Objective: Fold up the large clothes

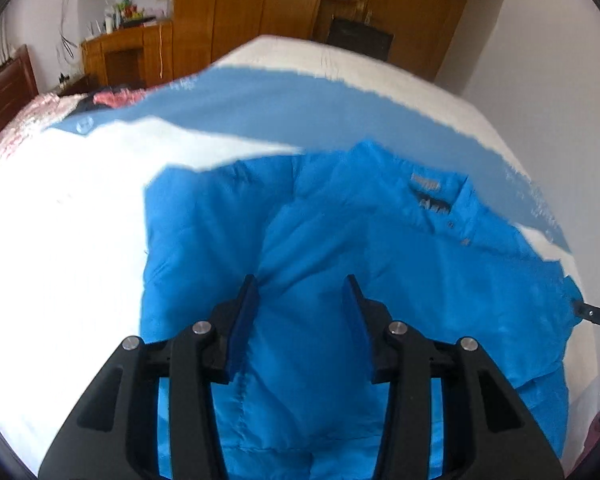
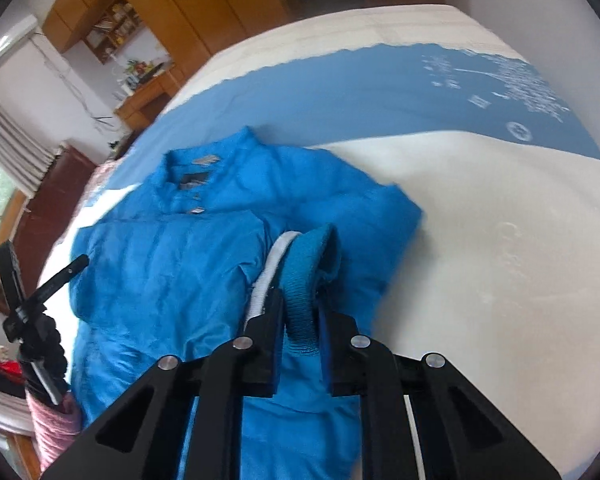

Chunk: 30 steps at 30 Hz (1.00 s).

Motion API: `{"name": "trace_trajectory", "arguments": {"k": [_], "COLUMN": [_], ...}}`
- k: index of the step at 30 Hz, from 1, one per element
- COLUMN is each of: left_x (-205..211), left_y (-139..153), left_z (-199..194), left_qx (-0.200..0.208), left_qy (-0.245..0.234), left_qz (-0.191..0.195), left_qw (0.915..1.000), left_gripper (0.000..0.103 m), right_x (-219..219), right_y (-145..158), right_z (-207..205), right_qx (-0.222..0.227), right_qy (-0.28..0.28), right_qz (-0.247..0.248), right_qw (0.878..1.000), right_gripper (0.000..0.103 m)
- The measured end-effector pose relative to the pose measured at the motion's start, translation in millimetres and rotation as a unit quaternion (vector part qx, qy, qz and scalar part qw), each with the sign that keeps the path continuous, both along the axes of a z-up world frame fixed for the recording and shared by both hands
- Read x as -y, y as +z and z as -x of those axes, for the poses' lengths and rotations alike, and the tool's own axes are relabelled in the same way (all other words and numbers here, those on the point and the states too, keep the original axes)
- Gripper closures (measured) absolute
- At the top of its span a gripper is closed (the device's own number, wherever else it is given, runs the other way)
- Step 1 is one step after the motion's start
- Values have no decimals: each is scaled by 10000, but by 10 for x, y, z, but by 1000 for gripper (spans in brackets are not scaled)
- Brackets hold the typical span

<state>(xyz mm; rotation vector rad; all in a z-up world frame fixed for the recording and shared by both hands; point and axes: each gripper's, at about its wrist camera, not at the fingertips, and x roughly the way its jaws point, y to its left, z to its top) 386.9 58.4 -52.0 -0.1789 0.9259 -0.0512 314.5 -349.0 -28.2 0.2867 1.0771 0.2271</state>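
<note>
A bright blue padded jacket [image 1: 360, 248] lies on the bed, collar and dark labels toward the far side; it also shows in the right wrist view [image 2: 172, 264]. My left gripper [image 1: 303, 280] is open and empty, hovering just above the jacket's body. My right gripper [image 2: 300, 292] is shut on the jacket's ribbed knit cuff [image 2: 308, 272], with a white lining edge [image 2: 274, 256] beside it, holding the sleeve end up over the jacket's front. The left gripper's fingertips [image 2: 74, 266] show at the jacket's left edge in the right wrist view.
The bed has a white cover [image 1: 60, 240] with a wide blue band [image 1: 300, 104] behind the jacket. Pink bedding [image 1: 24, 124] lies at the far left. Wooden wardrobes [image 1: 252, 8] and a desk [image 1: 128, 52] stand beyond the bed. The bed's edge runs close on the right [image 1: 580, 272].
</note>
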Motion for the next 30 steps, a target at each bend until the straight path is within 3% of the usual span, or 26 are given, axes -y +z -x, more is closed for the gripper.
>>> {"name": "trace_trajectory", "arguments": {"k": [8,12,15,18,23,26,30], "left_x": [-57,-20,115,460,851,866,842], "left_y": [-237,-77,200,337,76,-157,-263], "left_z": [-76,-36,107,155,57,2,29], "left_qx": [-263,-349,52,125,-116,-333,-296], "left_qy": [-6,110,-27,-385,-583,-619,-756], "left_qz": [-52,-258,-177,-134,-396,-341,-449], "left_qw": [9996,9990,9998,9991,9974,9969,9957], "left_gripper": [60,61,61,60,60,60,60], "right_x": [26,12,-94,-375,-866,-947,-960], "right_y": [-310,-64,310,428,254,31,-216], "right_z": [-99,38,233,209,70,3,-46], "right_qx": [-287,1,676,734,899,678,482], "right_qy": [-29,-121,-260,71,246,337,359], "right_qz": [-208,22,479,197,716,616,690], "right_qw": [9994,9999,9962,9971,9931,9952,9958], "right_gripper": [87,80,80,80,80,80,83]}}
